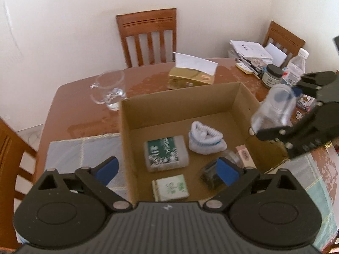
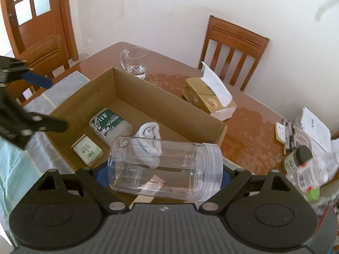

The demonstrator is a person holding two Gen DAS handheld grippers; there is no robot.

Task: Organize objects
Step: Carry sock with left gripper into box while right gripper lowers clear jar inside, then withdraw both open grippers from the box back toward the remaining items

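brown surface (image 1: 148,80) carries an open cardboard box (image 2: 169,105) at frame centre. right gripper (image 2: 163,175) jaws grasp a clear jar (image 2: 165,167) sideways over it, presumably for boxing. left gripper (image 1: 167,169) jaws released, empty.

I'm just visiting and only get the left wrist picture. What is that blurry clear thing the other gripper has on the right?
Observer: An empty clear plastic jar with its lid on. It lies sideways, clamped between the blue pads of the right gripper.
Operator: Is it near the box?
Observer: In the right wrist view it overlaps the near side of the cardboard box. The rolled white sock shows through it.
Operator: Anything else I'm missing?
Observer: A wooden door with glass panes, beyond the table's far corner.
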